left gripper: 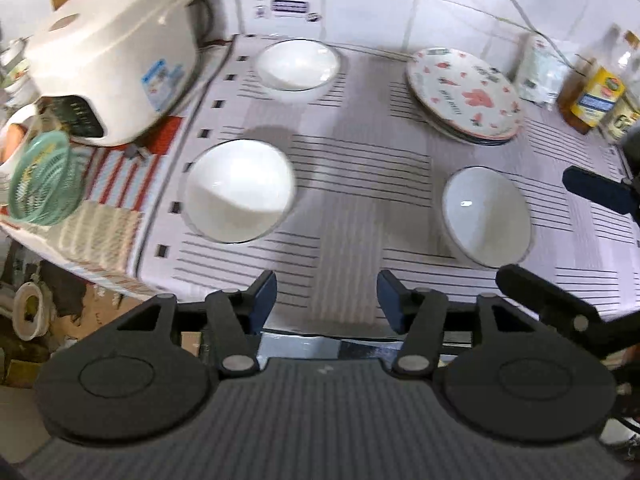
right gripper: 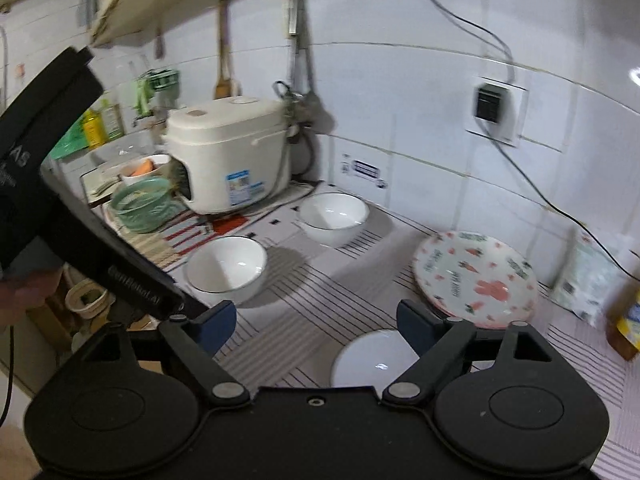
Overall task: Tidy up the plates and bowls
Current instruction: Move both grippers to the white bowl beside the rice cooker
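Both grippers hover spread and empty over the near edge of the tabletop (left gripper: 360, 208), which is covered by a striped cloth. Nearest the right gripper (right gripper: 316, 326) is a small white bowl (right gripper: 374, 356), sitting just below and slightly right of the gap between its fingers, its rim partly hidden behind the right finger. In the left wrist view the same bowl (left gripper: 486, 216) lies ahead and to the right of the left gripper (left gripper: 327, 300), with the right gripper's fingertips (left gripper: 592, 190) just beside it on that side, so the right hand is clearly the nearer one to it.

A larger white bowl (left gripper: 240, 190) stands ahead and to the left of the left gripper, toward the tabletop's left edge; that one falls more naturally to the left hand. Another white bowl (left gripper: 298, 65) sits at the back by the tiled wall, just right of the rice cooker (left gripper: 116, 56). The stack of carrot-patterned plates (left gripper: 466, 94) rests at the back right, well apart from the bowls.

My judgement: nothing is gathered yet, as all three bowls stand separately. Being round, they offer no long axis, so a rim pinch from above should serve.
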`<action>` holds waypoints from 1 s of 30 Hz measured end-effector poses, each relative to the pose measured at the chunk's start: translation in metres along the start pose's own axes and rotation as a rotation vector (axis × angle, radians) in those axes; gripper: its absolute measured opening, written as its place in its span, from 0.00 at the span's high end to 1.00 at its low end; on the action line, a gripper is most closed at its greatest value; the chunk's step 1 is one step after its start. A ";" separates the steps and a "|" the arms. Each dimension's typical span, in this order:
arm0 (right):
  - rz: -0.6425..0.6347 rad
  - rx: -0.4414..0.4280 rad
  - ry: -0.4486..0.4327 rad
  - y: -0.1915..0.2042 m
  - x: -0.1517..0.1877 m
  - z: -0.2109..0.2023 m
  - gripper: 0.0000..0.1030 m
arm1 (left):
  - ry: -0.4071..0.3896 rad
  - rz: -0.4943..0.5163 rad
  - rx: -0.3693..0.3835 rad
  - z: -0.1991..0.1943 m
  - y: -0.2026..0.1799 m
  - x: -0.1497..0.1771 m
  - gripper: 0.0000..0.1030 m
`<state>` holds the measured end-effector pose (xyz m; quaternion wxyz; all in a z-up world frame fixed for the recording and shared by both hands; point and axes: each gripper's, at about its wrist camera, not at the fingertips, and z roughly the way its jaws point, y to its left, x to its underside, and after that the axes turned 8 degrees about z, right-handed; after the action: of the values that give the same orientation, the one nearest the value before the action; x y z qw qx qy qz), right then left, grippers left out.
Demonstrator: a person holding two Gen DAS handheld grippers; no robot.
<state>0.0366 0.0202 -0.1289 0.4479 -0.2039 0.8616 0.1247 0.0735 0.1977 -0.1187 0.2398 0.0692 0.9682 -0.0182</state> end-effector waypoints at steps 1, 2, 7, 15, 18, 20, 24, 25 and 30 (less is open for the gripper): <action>-0.005 -0.010 -0.003 0.004 0.000 0.003 0.08 | -0.002 -0.004 -0.012 -0.001 0.005 0.001 0.46; -0.011 -0.022 -0.005 0.008 -0.001 0.008 0.08 | -0.005 -0.009 -0.016 -0.001 0.011 0.002 0.45; -0.018 -0.061 0.007 0.022 -0.004 0.039 0.07 | -0.018 -0.025 -0.045 0.001 0.034 0.003 0.41; 0.044 -0.094 -0.030 0.026 -0.005 0.092 0.07 | -0.055 -0.049 -0.097 0.018 0.065 0.001 0.33; 0.081 -0.089 -0.021 0.026 -0.005 0.111 0.07 | -0.060 -0.067 -0.116 0.031 0.077 0.001 0.31; 0.111 -0.093 -0.009 0.025 -0.004 0.123 0.07 | -0.052 -0.083 -0.134 0.043 0.086 0.001 0.30; 0.135 -0.082 0.029 0.025 -0.003 0.150 0.08 | -0.030 -0.114 -0.137 0.069 0.103 -0.001 0.30; 0.134 -0.075 0.039 0.026 -0.002 0.157 0.08 | -0.027 -0.119 -0.136 0.076 0.107 -0.002 0.30; 0.161 -0.063 0.082 0.028 0.005 0.187 0.13 | -0.010 -0.140 -0.132 0.105 0.118 -0.005 0.30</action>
<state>0.1560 0.1178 -0.2381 0.3941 -0.1528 0.8884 0.1791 0.1434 0.3068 -0.2090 0.2467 -0.0145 0.9686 0.0288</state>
